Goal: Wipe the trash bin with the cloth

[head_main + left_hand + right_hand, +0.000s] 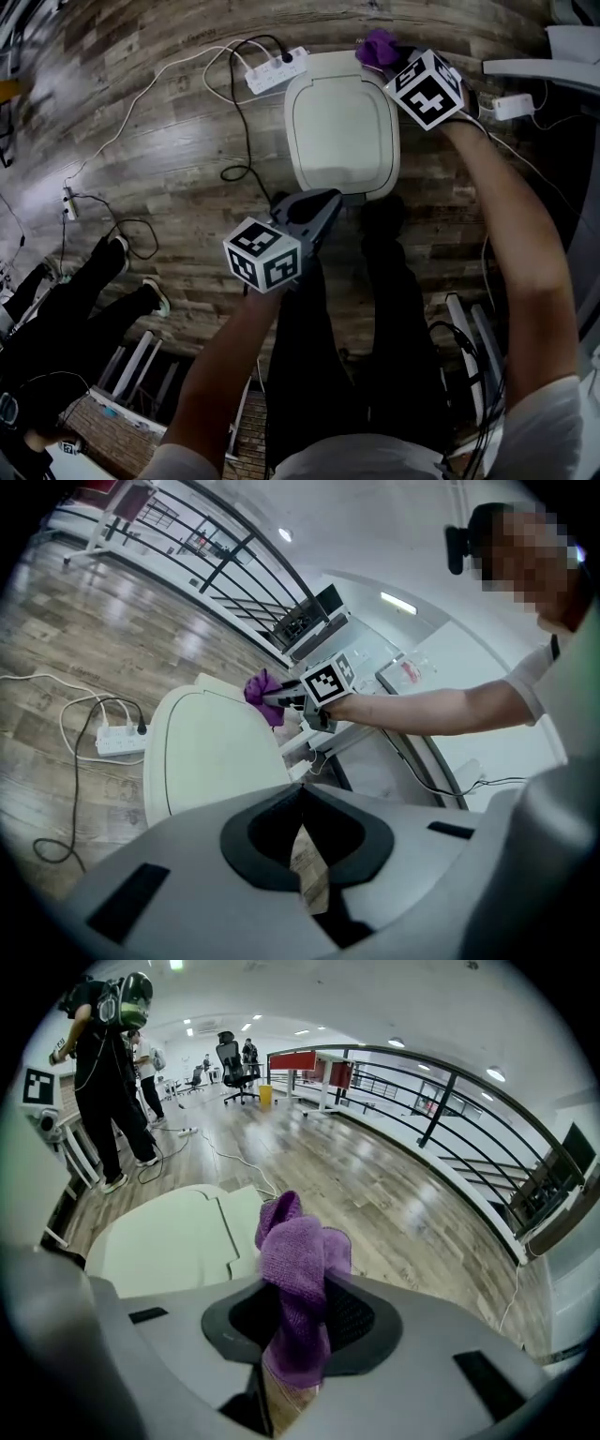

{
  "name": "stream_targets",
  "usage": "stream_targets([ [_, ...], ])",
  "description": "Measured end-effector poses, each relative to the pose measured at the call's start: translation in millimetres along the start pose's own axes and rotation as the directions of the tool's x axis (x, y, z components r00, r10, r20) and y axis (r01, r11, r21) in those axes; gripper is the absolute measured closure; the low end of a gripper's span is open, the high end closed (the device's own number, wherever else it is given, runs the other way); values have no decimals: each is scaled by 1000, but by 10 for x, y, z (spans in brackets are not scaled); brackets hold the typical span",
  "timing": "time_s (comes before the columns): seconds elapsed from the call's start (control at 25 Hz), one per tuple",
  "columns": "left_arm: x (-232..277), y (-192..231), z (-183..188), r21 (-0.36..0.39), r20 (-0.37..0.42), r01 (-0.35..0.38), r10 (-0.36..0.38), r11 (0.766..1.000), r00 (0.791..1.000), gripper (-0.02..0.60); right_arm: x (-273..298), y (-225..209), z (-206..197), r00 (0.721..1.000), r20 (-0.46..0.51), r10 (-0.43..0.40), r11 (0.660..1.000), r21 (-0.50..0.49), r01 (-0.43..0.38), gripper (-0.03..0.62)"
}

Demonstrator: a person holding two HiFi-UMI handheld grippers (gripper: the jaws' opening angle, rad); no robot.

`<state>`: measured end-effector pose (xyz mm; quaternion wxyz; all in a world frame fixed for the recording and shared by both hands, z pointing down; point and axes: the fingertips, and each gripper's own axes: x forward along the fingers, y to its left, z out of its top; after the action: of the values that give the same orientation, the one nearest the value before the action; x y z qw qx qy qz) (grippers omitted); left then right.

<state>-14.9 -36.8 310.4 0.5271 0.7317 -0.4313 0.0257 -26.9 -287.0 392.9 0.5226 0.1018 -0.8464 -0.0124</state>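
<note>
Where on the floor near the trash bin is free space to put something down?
The wood floor is bare left of the trash bin, between the black cable and the white cable. It is crowded beyond the bin, around the power strip.

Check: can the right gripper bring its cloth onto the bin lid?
Probably yes. The right gripper, shut on the purple cloth, hangs by a far corner of the lid, which is bare; the left gripper sits at its near edge.
</note>
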Motion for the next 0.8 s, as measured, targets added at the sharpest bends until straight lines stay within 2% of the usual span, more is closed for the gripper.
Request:
stream_targets([
  [0.12, -20, -1, -17, -3, 21, -21, 21, 1000, 1000, 577, 111, 61, 98, 999, 1, 37, 998, -51, -37, 484],
  [0.4, 34, -118, -260, -40, 79, -50, 53, 998, 995, 577, 97, 268, -22, 995, -26, 97, 984, -151, -100, 484],
  [0.56, 140, -272, -372, -52, 113, -39, 45, 998, 993, 577, 5, 328, -141, 994, -39, 101, 973, -205, -107, 484],
  [0.8, 198, -377, -516, -47, 126, -47, 53, 998, 991, 577, -96, 441, -272, 993, -35, 110, 965, -236, -115, 484],
])
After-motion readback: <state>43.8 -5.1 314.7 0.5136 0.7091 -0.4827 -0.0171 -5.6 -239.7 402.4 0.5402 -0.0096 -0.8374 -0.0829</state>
